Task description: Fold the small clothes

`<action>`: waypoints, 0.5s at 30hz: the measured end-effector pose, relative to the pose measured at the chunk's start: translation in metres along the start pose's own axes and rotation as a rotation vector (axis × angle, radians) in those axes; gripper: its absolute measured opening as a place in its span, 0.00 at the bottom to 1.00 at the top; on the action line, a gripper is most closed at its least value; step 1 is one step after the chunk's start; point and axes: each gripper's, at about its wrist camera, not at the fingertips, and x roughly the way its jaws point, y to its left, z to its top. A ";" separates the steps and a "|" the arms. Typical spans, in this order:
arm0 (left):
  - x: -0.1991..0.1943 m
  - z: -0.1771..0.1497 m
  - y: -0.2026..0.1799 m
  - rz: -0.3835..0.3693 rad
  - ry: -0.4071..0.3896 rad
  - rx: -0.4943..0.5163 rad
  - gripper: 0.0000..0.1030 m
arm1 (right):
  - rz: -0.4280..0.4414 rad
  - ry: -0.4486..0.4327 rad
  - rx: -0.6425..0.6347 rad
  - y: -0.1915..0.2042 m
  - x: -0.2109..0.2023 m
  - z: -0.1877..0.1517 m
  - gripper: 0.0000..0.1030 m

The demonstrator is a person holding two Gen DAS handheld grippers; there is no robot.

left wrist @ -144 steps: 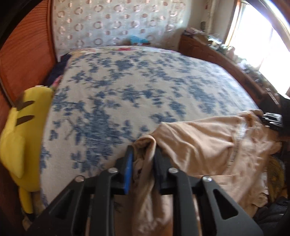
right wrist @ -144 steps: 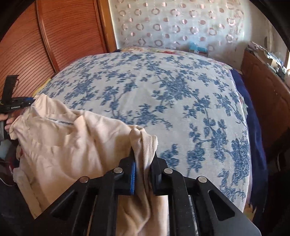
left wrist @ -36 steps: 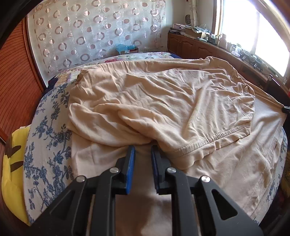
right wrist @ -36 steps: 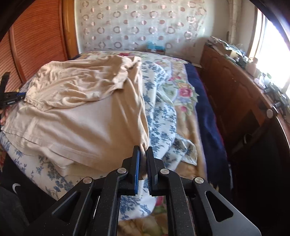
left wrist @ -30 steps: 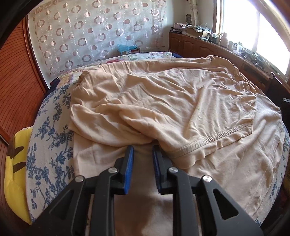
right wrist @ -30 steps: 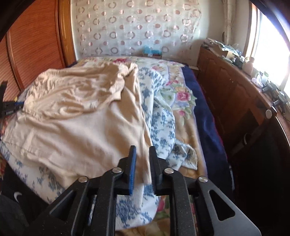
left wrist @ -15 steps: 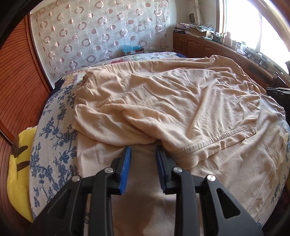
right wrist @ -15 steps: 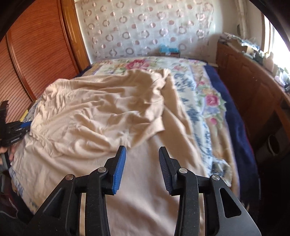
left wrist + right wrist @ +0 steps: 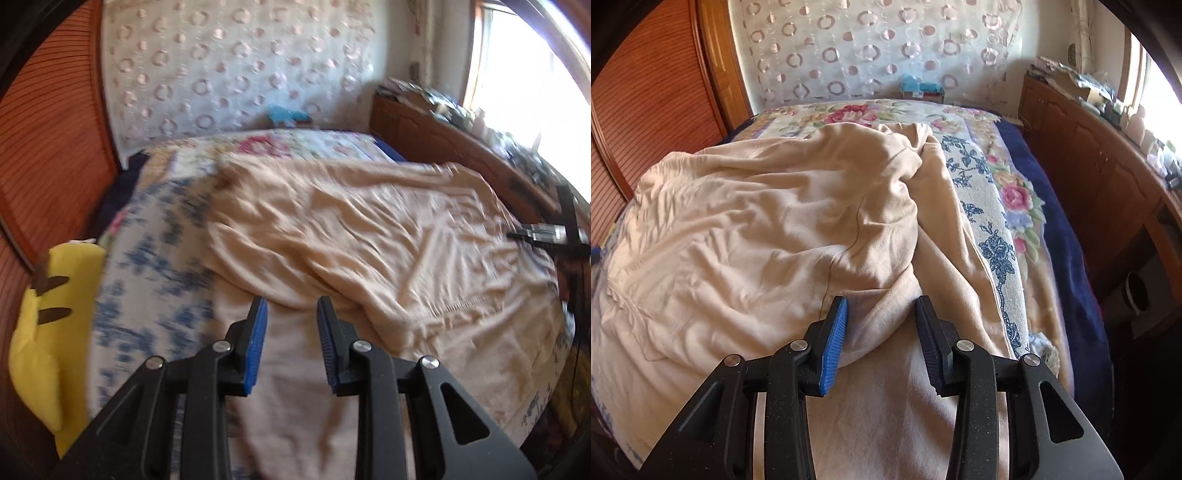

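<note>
Both grippers stand released over the beige garment (image 9: 746, 229) spread on the bed (image 9: 1001, 236): left gripper (image 9: 291, 317) and right gripper (image 9: 881, 314) grasp nothing. Beyond the garment stands a patterned headboard (image 9: 871, 48).

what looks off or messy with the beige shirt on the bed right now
The beige shirt is not lying flat: its upper layer is rumpled and folded over crookedly, with a bunched ridge near its right edge by the floral bedspread. Both claws are open above it, gripping nothing.
</note>
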 end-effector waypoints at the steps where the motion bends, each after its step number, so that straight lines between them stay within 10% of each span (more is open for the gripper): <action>1: -0.003 0.004 0.006 0.007 -0.003 -0.006 0.25 | -0.005 -0.009 -0.004 0.002 0.000 -0.002 0.37; 15: 0.055 0.028 0.039 0.048 0.111 -0.082 0.25 | -0.009 -0.048 -0.006 0.001 -0.001 -0.010 0.37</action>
